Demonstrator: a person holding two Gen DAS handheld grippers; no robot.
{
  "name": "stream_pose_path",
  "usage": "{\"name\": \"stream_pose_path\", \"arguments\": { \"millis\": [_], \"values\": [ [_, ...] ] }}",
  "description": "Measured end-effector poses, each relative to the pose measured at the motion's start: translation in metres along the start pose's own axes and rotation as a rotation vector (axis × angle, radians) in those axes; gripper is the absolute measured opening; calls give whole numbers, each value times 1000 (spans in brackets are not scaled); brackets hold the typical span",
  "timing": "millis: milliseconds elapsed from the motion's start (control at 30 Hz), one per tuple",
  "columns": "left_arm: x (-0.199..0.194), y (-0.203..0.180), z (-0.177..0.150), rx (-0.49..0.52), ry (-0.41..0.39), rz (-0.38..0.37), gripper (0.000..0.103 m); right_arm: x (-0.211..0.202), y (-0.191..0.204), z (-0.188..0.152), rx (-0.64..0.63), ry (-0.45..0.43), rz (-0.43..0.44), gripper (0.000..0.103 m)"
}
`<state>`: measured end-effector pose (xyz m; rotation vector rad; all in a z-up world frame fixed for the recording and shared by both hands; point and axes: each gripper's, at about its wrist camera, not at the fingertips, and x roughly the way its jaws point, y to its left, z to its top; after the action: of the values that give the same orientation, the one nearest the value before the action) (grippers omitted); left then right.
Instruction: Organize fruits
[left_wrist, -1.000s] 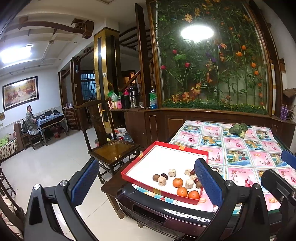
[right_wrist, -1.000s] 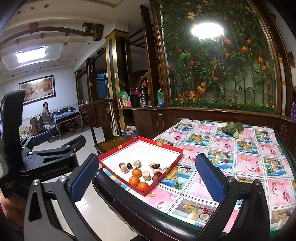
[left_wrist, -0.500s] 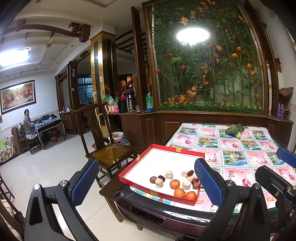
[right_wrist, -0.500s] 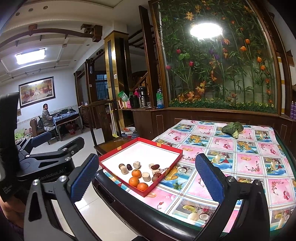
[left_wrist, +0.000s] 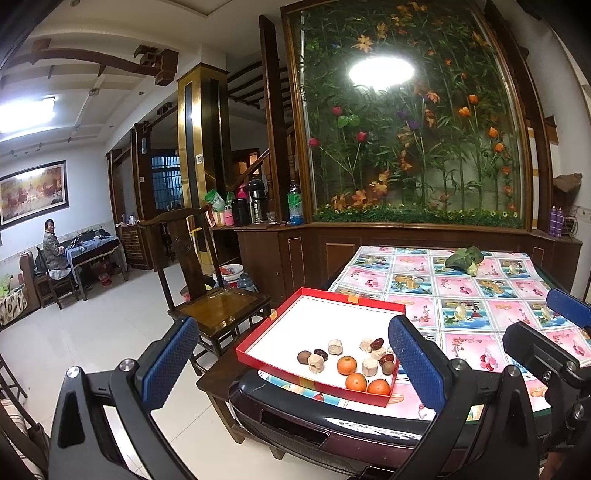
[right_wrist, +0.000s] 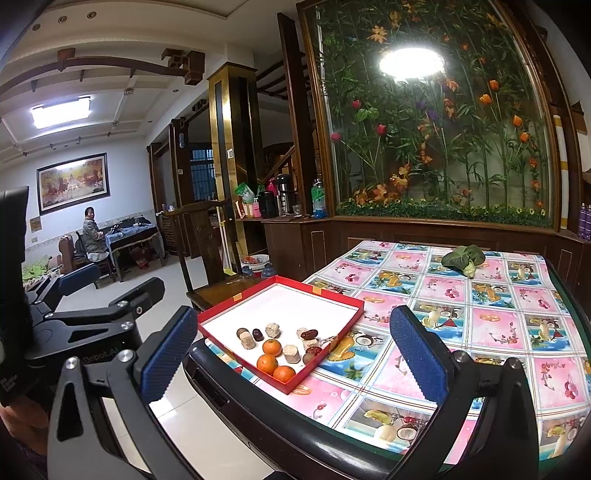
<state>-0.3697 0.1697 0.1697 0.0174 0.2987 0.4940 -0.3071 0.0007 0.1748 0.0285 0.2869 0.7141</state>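
A red tray (left_wrist: 332, 321) with a white floor sits at the near left corner of the table. In its front corner lie three oranges (left_wrist: 356, 382), dark red dates (left_wrist: 377, 343), small brown round fruits (left_wrist: 304, 356) and several beige chunks (left_wrist: 335, 347). My left gripper (left_wrist: 291, 354) hangs open in front of the table edge, level with the tray and holding nothing. My right gripper (right_wrist: 291, 347) is open too, a little to the right, with the tray (right_wrist: 288, 310) and oranges (right_wrist: 272, 348) showing between its fingers. Each view shows the other gripper at its side.
A green leafy vegetable (right_wrist: 463, 258) lies at the table's far end on the patterned cloth (right_wrist: 480, 321). A dark wooden chair (left_wrist: 218, 306) stands left of the tray. A wooden cabinet with a flower panel (left_wrist: 406, 147) backs the table. A person (left_wrist: 51, 247) sits far left.
The left wrist view has drifted slightly, so the tray sits a touch lower and to the right in it. The fruits have not moved, and both grippers stay open.
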Motion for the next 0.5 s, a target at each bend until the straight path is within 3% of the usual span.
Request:
{"name": "stream_pose_path", "arguments": {
  "millis": [500],
  "values": [
    [1,-1,-1,-2,7,4,103,0,0,0,0,0,0,103]
  ]
}}
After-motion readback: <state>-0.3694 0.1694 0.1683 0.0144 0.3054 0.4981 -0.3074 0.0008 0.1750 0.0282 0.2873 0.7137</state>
